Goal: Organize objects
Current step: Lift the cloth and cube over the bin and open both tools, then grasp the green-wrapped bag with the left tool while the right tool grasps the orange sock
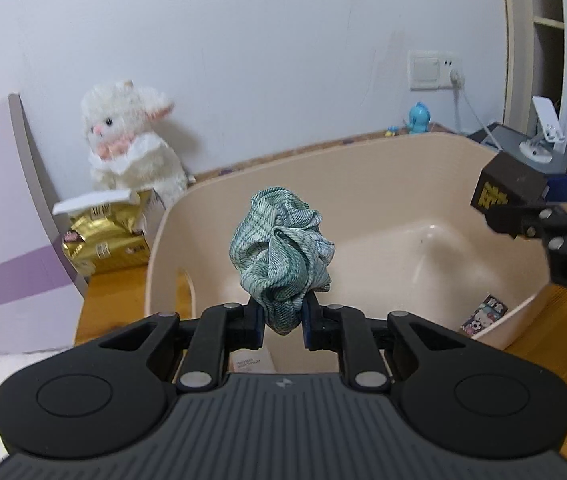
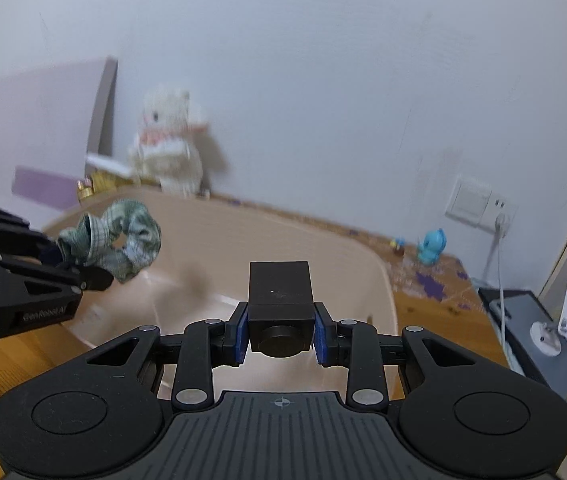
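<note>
Behind the beige tub (image 1: 363, 168) sits a plush lamb (image 1: 131, 136); left jaws clamp a green scrunchie (image 1: 281, 256), right jaws a black box (image 2: 279, 300).

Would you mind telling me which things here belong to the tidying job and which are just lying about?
In the job:
- green scrunchie, held in left hand-held gripper
- dark box, held in right hand-held gripper
- beige tub
- small card lying inside it

Lying about:
- white plush toy
- gold packet
- blue figurine
- phone stand

Both hand-held grippers (image 1: 281, 322) (image 2: 280, 334) clamped, loaded.
</note>
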`<state>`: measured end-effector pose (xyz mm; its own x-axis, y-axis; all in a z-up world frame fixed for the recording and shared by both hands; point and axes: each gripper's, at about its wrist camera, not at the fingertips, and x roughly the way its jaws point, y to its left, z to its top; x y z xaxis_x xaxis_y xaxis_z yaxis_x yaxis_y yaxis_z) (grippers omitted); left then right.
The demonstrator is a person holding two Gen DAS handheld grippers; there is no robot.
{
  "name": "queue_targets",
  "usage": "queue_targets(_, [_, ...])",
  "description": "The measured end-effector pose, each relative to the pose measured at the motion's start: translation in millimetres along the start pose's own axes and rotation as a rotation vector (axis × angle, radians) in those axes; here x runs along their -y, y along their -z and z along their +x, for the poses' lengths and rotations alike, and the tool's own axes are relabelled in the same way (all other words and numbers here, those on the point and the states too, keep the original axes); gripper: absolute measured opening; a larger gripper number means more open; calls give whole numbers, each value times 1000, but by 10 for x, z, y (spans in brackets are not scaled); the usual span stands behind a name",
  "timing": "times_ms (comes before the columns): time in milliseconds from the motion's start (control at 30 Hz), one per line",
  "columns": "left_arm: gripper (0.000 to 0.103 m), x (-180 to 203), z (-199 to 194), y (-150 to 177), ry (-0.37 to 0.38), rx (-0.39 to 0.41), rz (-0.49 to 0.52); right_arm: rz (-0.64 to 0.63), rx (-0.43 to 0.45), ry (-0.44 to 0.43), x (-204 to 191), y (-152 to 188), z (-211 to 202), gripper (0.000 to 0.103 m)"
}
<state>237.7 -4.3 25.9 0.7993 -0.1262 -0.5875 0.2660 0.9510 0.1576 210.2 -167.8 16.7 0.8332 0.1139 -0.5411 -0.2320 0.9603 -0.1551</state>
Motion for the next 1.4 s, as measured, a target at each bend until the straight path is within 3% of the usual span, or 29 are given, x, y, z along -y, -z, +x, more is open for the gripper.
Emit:
queue_targets(133, [30, -3, 21, -11, 2, -4, -14, -10, -30, 10, -3, 31, 107, 30])
queue_targets(167, [34, -1, 3, -6, 4, -1, -11, -1, -31, 11, 14, 37, 108, 39])
queue_targets(233, [61, -35, -48, -3, 0, 13, -23, 32, -25, 11, 57, 47, 72, 44])
queue_targets(333, [82, -107, -166, 14, 21, 38, -51, 79, -8, 5, 114, 64, -59, 60])
queue_targets(467, [89, -119, -331, 46, -7, 60, -33, 79, 36, 31, 119, 51, -295, 75])
queue_targets(667, [96, -182, -644, 181, -19, 94, -41, 105, 69, 1, 78, 67, -628, 96])
queue_targets(833, [96, -269, -833, 361, 34, 71, -67, 78, 61, -18, -40, 164, -844, 101])
queue_targets(1000, [96, -315, -932, 574, 41, 46, -61, 59, 9, -40, -147, 329, -923, 103])
queue_targets(1400, [96, -327, -903, 1045, 87, -40, -51, 26, -154, -74, -308, 757, -735, 103])
